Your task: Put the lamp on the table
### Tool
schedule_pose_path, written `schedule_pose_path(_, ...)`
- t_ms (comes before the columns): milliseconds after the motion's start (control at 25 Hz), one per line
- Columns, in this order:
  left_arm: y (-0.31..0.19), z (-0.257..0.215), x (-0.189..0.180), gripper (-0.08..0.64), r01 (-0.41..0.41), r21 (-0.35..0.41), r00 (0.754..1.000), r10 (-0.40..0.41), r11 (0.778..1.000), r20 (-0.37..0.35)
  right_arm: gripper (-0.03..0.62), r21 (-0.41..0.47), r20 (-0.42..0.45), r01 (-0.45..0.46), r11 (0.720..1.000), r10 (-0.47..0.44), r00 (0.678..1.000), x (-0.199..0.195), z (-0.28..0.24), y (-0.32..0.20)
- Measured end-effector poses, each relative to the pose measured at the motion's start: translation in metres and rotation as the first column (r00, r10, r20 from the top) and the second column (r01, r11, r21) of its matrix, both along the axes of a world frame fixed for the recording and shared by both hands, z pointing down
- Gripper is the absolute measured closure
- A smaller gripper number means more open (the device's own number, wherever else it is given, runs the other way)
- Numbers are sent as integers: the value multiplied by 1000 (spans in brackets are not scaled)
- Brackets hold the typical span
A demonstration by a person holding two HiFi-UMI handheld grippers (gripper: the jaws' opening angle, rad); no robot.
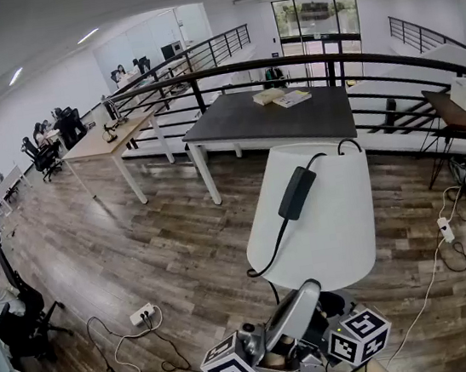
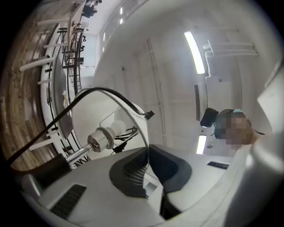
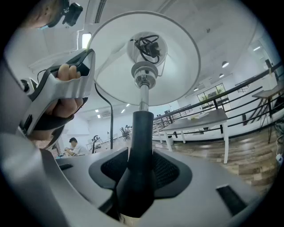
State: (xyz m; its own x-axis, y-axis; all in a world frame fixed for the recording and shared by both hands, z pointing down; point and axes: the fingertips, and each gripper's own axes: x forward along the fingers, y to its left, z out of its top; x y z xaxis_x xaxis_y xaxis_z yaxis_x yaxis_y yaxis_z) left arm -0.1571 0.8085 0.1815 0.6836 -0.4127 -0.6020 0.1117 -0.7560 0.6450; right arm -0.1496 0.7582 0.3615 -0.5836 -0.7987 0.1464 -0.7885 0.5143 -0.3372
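Observation:
The lamp hangs in the air over the wooden floor, its white shade (image 1: 329, 227) toward the dark table (image 1: 241, 124) farther off. A black cord with an inline block (image 1: 297, 192) lies across the shade. My right gripper (image 3: 140, 173) is shut on the lamp's black stem (image 3: 141, 133), below the metal socket and the shade's inside (image 3: 177, 66). My left gripper (image 2: 148, 170) is shut on the thin cord (image 2: 128, 111), which arcs up past the bulb socket (image 2: 100, 139). Both grippers show at the bottom of the head view, left (image 1: 275, 334) and right (image 1: 336, 334).
Books (image 1: 281, 97) lie at the dark table's far edge. A light wooden table (image 1: 106, 140) stands to its left, and a black railing (image 1: 201, 78) runs behind. Power strips with cables lie on the floor (image 1: 142, 314) (image 1: 446, 230). An office chair (image 1: 24, 322) is at the left.

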Motion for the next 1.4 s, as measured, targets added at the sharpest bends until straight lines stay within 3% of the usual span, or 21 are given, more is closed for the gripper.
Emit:
schedule_pose_path(720,-2,2,-3,538,-13,6,1000,13,1000,2,399,-2,9,-16,1000,16,1000,-6,3,-4)
schedule_pose_path(1400,-23,15,33,537,44,8,999,-44,999,2,400,-11,-13,37,999,-38,999,36,16,-24)
